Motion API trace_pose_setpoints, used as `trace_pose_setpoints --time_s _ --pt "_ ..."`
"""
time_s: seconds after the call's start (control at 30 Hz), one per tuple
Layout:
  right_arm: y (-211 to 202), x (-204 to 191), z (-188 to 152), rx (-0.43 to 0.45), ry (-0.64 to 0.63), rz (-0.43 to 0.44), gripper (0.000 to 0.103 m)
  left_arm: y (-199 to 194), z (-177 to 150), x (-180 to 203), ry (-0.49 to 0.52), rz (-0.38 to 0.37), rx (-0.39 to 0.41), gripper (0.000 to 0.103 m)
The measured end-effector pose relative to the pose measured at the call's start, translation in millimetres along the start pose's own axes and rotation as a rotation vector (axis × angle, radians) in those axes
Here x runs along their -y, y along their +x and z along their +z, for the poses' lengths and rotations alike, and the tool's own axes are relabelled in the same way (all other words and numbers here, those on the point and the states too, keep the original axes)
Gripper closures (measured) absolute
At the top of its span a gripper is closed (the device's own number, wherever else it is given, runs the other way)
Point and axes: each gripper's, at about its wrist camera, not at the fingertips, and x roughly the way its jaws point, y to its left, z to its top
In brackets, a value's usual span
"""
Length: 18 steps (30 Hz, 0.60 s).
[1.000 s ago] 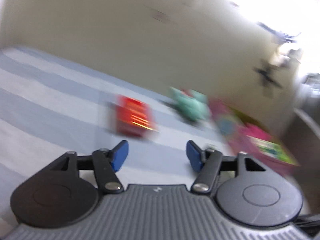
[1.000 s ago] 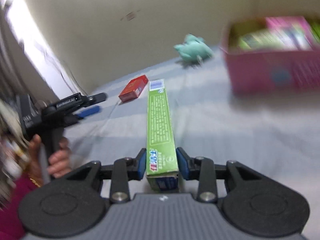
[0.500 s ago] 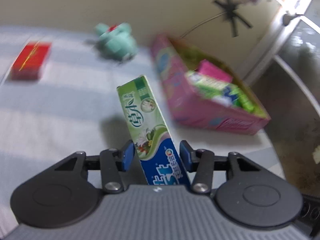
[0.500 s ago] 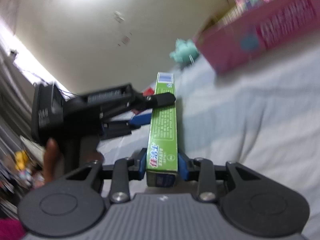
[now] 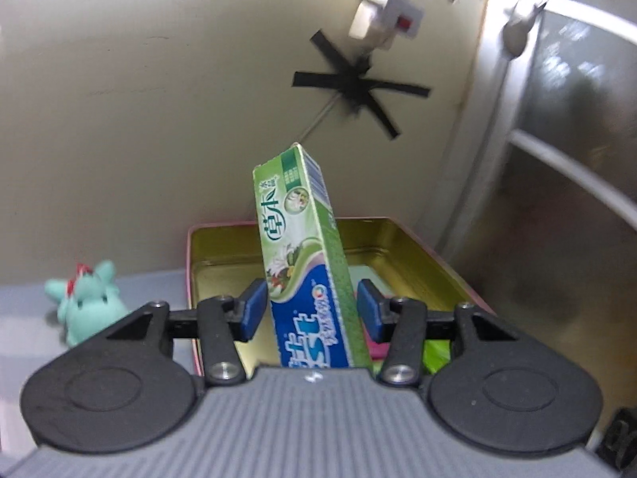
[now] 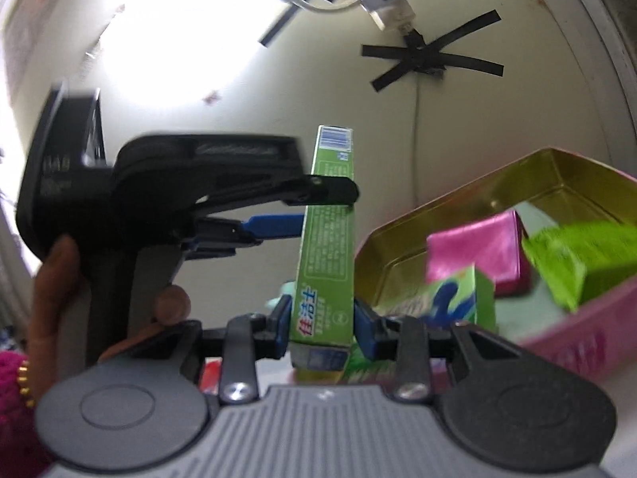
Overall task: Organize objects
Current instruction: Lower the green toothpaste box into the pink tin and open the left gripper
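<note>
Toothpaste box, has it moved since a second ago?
Yes. The toothpaste box lay low over the bedsheet, far from the pink tin; now it is raised beside the tin.

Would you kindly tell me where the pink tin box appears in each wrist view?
Left wrist view: the pink tin box sits centre, behind the held toothpaste carton.
Right wrist view: the same box fills the right side, tilted.
Shared landmark: the black tape cross on the wall above it.
</note>
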Motion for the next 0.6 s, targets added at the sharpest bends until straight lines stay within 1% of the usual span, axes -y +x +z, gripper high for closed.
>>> trace_pose_setpoints --time_s 0.03,0.07,0.1,0.13,0.17,0.2,0.23,0.3,0.4,0.5,0.6 --pt "10.0 -1.4 -1.4 -0.003 -0.026 -0.013 0.066 11.3 1.3 0.5 0.012 0.023 -0.003 0.049" --pt "15.4 -0.7 -4.9 0.005 -0.051 -0.05 0.063 19.4 2.9 0.5 0.03 0.039 -0.008 0.049" --pt "18.5 2.3 -9.7 0.013 -0.079 -0.071 0.057 25.9 2.3 -0.8 0.041 0.065 -0.013 0.049" --pt "13.7 2.8 -11.2 0.014 -0.095 -0.075 0.054 29.8 0.3 -3.3 0.039 0.084 -0.015 0.049" --pt "7.9 3.5 -11.4 0.026 -0.097 -0.06 0.054 28.5 -1.8 -7.1 0.021 0.08 -0.011 0.049" --pt "-1.5 3.4 -11.6 0.056 -0.101 -0.045 0.053 24.5 -5.5 -12.4 -0.002 0.059 0.003 0.049" --pt "-9.9 3.9 -11.7 0.086 -0.106 -0.043 0.049 19.3 -8.3 -15.7 -0.016 0.052 0.017 0.049" --pt "-20.4 3.8 -14.5 0.121 -0.109 -0.066 0.045 6.9 -16.6 -20.0 -0.026 0.067 0.032 0.049" --pt "-33.1 6.1 -22.6 0.133 -0.088 -0.101 0.045 -9.3 -28.0 -17.5 -0.008 0.101 0.039 0.049" --pt "-52.3 10.6 -30.1 0.178 -0.08 -0.174 0.045 -29.7 -40.6 -5.2 0.029 0.127 0.025 0.049" --pt "-77.5 16.1 -41.5 0.226 -0.027 -0.22 0.045 -49.6 -56.0 4.9 0.056 0.122 0.017 0.048"
